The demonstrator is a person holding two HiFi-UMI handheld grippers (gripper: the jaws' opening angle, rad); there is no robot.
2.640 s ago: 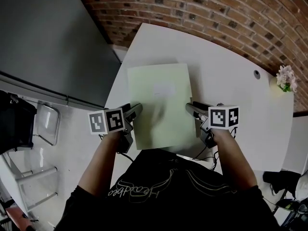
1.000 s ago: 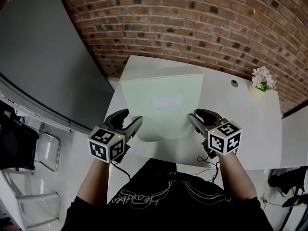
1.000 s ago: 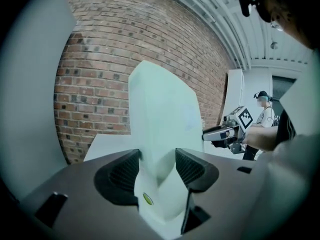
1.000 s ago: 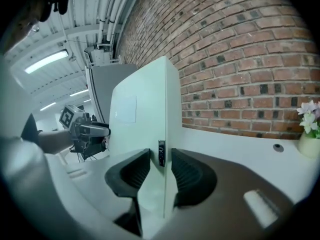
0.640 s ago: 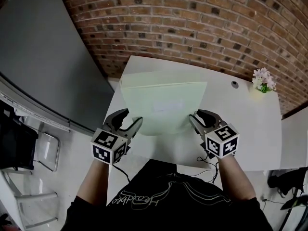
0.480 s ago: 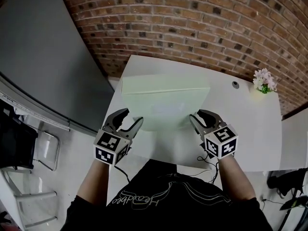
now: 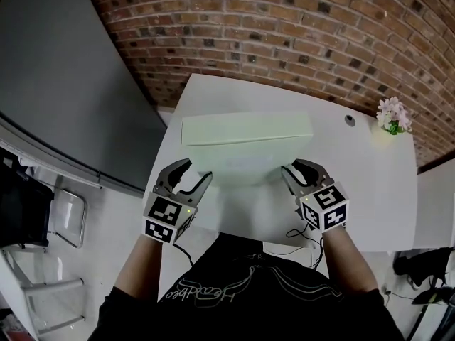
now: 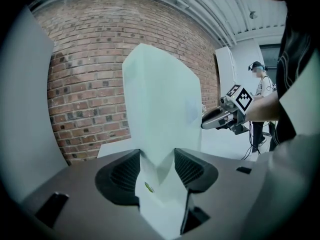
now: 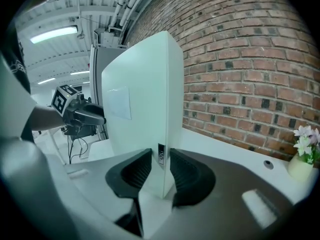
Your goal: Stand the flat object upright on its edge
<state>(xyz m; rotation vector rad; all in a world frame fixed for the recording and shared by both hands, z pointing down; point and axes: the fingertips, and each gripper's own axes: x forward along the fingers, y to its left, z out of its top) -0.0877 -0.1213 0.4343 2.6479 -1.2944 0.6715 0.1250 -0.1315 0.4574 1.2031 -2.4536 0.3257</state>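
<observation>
A pale green flat box (image 7: 245, 129) stands nearly upright on its long edge on the white table (image 7: 370, 183), with its thin top edge facing the head camera. My left gripper (image 7: 197, 170) is shut on its lower left corner, and in the left gripper view the box (image 8: 160, 94) fills the gap between the pads (image 8: 125, 171). My right gripper (image 7: 295, 166) holds the lower right edge. Its jaws have just been closing on the box (image 9: 145, 94), which sits between the ribbed pads (image 9: 185, 171).
A small pot of pale flowers (image 7: 393, 116) stands at the table's far right, near a round cable hole (image 7: 349, 119). A brick wall (image 7: 306, 41) runs behind the table and a grey panel (image 7: 64, 84) stands to the left. Another person (image 8: 260, 84) is in the background.
The box has tipped up from lying flat to standing on its long edge. Both grippers have rolled with it and stayed at its lower corners.
</observation>
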